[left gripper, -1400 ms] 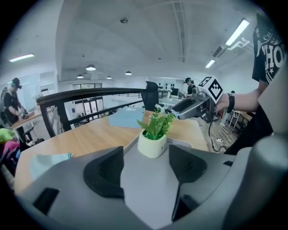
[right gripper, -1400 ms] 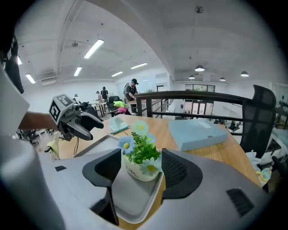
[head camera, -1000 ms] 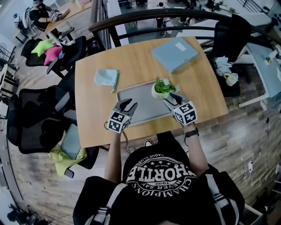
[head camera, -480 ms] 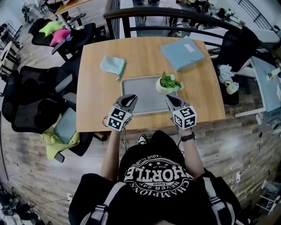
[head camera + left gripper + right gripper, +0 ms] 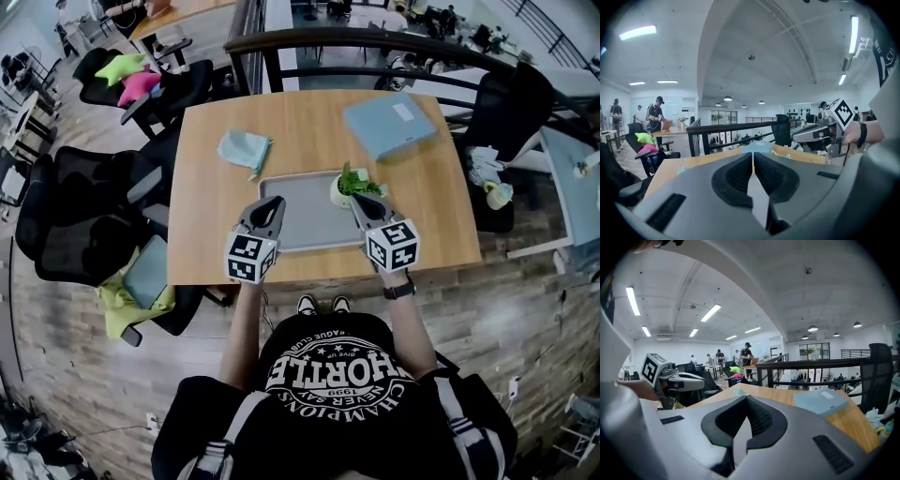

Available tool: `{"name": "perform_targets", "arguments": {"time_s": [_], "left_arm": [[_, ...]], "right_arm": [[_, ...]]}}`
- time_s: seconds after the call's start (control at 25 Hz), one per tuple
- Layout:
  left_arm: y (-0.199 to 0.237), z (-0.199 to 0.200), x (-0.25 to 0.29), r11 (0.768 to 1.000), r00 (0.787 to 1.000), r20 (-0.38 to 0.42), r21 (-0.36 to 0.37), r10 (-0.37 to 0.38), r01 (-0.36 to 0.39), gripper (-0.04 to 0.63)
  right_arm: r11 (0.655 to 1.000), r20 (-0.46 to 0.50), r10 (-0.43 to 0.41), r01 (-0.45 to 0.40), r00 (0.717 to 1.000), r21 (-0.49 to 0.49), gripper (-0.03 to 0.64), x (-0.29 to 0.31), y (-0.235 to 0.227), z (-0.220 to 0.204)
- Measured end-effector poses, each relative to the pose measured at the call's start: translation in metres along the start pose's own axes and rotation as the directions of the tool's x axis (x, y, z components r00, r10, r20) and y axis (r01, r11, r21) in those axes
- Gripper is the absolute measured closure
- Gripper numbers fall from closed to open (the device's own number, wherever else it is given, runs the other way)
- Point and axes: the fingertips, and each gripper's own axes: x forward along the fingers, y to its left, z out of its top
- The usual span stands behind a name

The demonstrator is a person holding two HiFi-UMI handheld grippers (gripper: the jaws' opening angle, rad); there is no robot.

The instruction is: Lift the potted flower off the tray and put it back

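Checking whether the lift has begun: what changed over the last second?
The left claw and right claw, open low by the tray before, closed on nothing and rose. The potted flower stayed on the tray; the cloth and blue box did not move.

Left gripper (image 5: pixel 271 202) and right gripper (image 5: pixel 360 200) both closed empty, risen above tray (image 5: pixel 305 214).

I am wearing a black T-shirt (image 5: pixel 333 375) with white circular lettering and a dark wristband (image 5: pixel 405 289); my grey left gripper (image 5: pixel 274 202) and right gripper (image 5: pixel 358 200) are carrying black-and-white marker cubes.
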Motion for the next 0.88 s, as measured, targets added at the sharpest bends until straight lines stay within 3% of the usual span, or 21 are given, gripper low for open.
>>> {"name": "perform_targets", "arguments": {"time_s": [0.36,0.6,0.88], "left_arm": [[-0.013,0.033,-0.001,0.994,0.991,0.087,-0.042,0.102,-0.098,0.565],[-0.022,0.048,-0.002,0.989,0.976,0.163,-0.071,0.142,-0.132,0.565],[-0.021,0.051,-0.004,0.98,0.965,0.176,-0.056,0.197,-0.19,0.565]], "right_arm": [[0.983,0.089,-0.167,0.159,0.982,0.089,0.598,-0.034,-0.032,0.015],[0.972,0.121,-0.22,0.207,0.968,0.108,0.598,-0.047,-0.039,0.024],[0.949,0.128,-0.29,0.268,0.948,0.166,0.598,-0.064,-0.057,0.025]]}}
